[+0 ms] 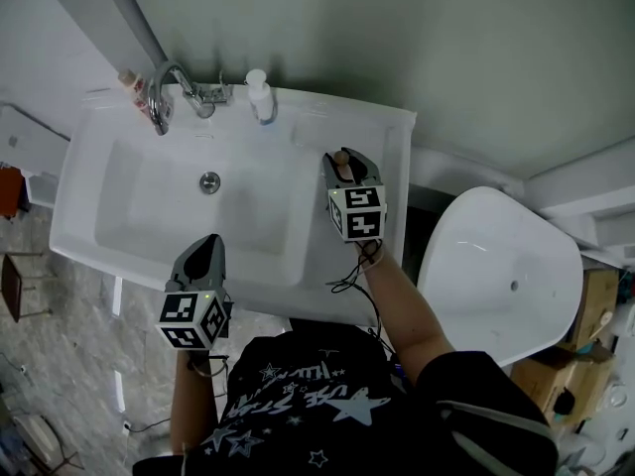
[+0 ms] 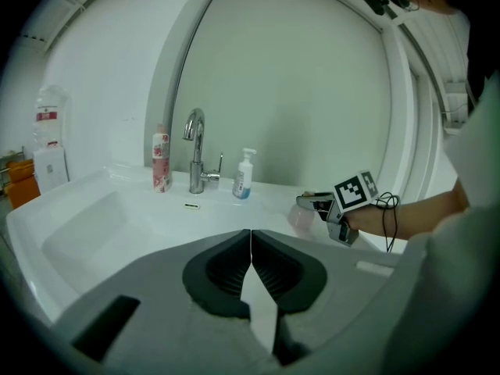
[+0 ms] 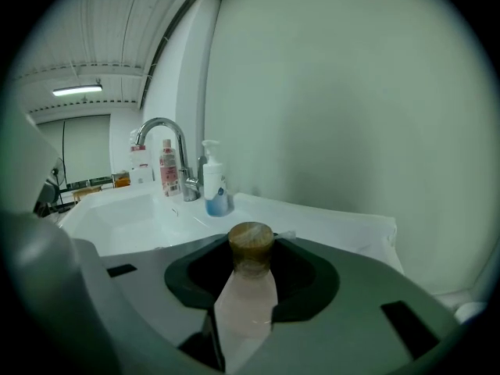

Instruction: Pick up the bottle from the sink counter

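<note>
Bottle [image 3: 248, 283], pinkish with a brown cap, stands on the bench [image 1: 395, 142] right of the sink basin [image 1: 119, 206], seemingly not yet lifted. The left gripper [image 2: 251, 244] hovers over the basin's front rim, jaws pressed together on nothing, probably parked clear because one side suffices. The faucet [image 1: 164, 97] and pump dispenser [image 1: 260, 95] stand at the back rim, well apart. The right gripper [image 1: 343, 163] has its jaws narrowed onto the bottle's body below the cap, a hold suited to a straight lift.
</note>
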A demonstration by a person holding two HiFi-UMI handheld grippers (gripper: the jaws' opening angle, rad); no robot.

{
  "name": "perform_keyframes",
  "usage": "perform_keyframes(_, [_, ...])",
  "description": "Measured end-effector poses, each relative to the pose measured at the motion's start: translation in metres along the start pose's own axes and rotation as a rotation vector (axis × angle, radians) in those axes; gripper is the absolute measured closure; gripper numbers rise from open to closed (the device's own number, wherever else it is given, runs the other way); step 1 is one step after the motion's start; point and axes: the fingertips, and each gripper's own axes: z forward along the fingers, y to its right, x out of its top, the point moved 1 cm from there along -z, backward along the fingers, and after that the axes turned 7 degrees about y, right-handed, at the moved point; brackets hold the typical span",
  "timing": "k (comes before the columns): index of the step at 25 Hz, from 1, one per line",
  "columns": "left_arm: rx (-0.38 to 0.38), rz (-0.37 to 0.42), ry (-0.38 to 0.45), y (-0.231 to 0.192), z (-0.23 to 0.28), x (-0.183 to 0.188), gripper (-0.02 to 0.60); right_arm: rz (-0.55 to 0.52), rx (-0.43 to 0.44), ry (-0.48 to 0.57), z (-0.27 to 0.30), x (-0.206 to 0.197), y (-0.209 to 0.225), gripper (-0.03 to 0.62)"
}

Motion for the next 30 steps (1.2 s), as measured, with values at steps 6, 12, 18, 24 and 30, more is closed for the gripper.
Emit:
perform_keyframes(6, [0.026,-0.009,0.025,-0.007,-0.024,0.0,0.561,-0.002,-0.022,-0.025,-0.007,0.002,0.002,0.457])
perform_keyframes(12, [0.043,-0.02,0.072,-0.008,-0.056,-0.003,0.561,-0.015,0.001,0.021,-0.035,0.026,-0.009,0.457])
perform_keyframes(18, [0.054,-0.019,0.108,0.0,-0.107,-0.012,0.561,-0.018,0.012,0.1,-0.081,0.056,-0.036,0.457])
perform_keyframes(24, [0.083,-0.027,0.148,0.009,-0.179,-0.03,0.561,-0.013,0.03,0.136,-0.141,0.066,-0.075,0.457])
perform_keyframes(30, [0.089,-0.049,0.179,0.021,-0.25,-0.059,0.561,-0.025,0.056,0.148,-0.209,0.064,-0.119,0.457])
